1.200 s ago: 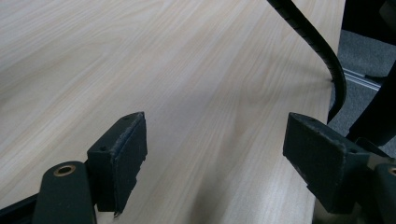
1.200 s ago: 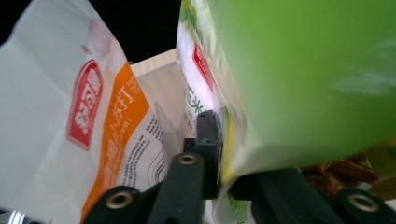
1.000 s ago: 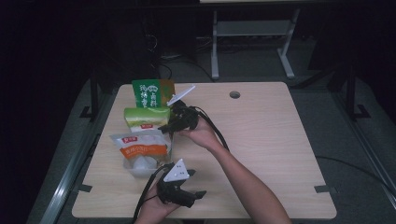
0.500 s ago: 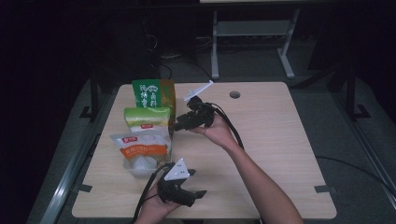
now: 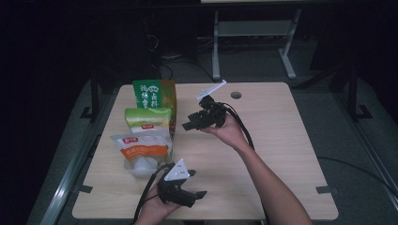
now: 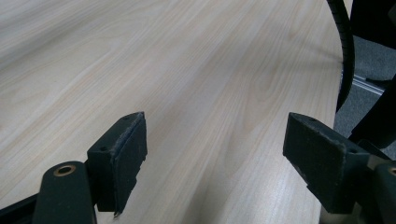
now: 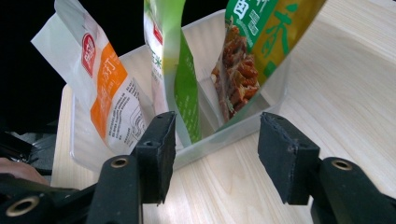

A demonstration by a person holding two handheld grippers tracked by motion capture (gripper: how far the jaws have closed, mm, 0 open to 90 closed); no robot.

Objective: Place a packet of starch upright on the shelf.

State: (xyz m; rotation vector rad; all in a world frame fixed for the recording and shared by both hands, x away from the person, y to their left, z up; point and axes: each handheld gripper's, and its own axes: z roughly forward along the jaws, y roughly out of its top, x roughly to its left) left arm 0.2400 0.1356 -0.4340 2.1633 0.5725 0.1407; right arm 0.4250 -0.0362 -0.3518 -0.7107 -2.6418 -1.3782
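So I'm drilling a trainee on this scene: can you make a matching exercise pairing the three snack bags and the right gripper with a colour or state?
1. front bag
2. middle bag
3. back bag
4. right gripper

A. light green
B. open, nothing between its jaws
C. white with an orange band
D. dark green and yellow

Pairs: 1-C, 2-A, 3-D, 4-B

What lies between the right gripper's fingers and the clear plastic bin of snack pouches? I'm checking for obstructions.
Nothing: in the right gripper view, bare light wooden tabletop separates the open right gripper from the clear plastic bin.
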